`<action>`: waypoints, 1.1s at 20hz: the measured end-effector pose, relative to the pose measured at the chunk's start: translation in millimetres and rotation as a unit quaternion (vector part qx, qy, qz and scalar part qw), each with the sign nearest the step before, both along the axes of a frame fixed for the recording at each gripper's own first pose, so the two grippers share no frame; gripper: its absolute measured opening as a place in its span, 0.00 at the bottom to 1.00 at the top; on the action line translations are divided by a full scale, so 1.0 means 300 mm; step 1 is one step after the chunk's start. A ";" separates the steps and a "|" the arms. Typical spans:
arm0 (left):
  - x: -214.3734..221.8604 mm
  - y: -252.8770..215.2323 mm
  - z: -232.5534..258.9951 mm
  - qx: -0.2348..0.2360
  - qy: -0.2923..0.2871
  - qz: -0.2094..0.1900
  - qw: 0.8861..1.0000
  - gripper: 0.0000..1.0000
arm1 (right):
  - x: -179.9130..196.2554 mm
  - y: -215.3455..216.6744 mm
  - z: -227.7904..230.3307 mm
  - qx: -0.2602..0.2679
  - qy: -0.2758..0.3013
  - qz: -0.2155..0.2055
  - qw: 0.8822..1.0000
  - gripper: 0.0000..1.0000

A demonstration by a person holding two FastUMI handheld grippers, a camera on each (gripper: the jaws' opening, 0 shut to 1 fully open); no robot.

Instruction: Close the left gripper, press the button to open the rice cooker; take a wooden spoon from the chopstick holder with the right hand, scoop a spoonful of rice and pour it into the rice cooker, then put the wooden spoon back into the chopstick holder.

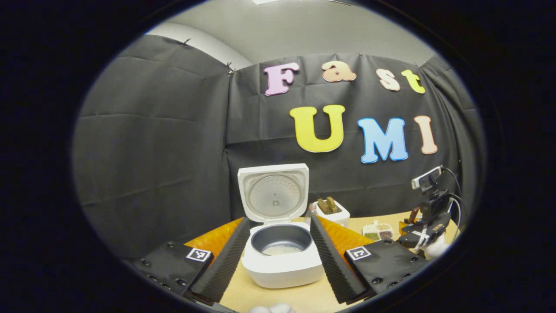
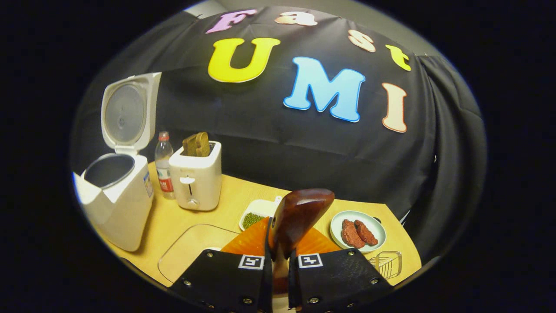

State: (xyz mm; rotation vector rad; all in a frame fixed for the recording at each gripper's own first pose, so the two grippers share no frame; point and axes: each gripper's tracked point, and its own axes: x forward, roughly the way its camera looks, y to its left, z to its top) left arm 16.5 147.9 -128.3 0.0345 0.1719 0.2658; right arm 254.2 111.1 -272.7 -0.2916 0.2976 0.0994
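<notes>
The white rice cooker (image 1: 281, 265) stands open with its lid (image 1: 273, 193) upright, and a thin layer of rice (image 1: 281, 249) lies in the dark inner pot. My left gripper (image 1: 279, 219) is open in front of it, one ribbed finger on each side of the pot, touching nothing. In the right gripper view, my right gripper (image 2: 280, 256) is shut on the handle of a dark brown wooden spoon (image 2: 299, 213), whose bowl points up and away over the table. The rice cooker (image 2: 117, 204) stands far to the left there. The right gripper (image 1: 423, 234) hovers at the table's right.
A white toaster (image 2: 196, 176) with bread and a water bottle (image 2: 163, 163) stand beside the cooker. A divided dish of grains (image 2: 256, 217), a plate of red meat (image 2: 357, 230), a clear lid (image 2: 191, 248) and a wire rack (image 2: 386, 263) lie on the wooden table (image 2: 230, 191).
</notes>
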 end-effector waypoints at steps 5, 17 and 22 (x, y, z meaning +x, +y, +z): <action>-0.016 0.056 -0.035 -0.009 0.014 0.020 1.000 0.97 | -0.001 0.050 -0.092 -0.094 0.002 0.046 0.995 0.14; -0.042 0.105 -0.028 0.008 0.015 0.032 0.999 0.97 | -0.033 0.176 -0.164 0.026 0.063 0.042 0.997 0.14; -0.043 0.115 -0.033 0.008 0.018 0.034 0.999 0.98 | -0.043 0.226 -0.167 0.151 0.099 0.017 0.983 0.14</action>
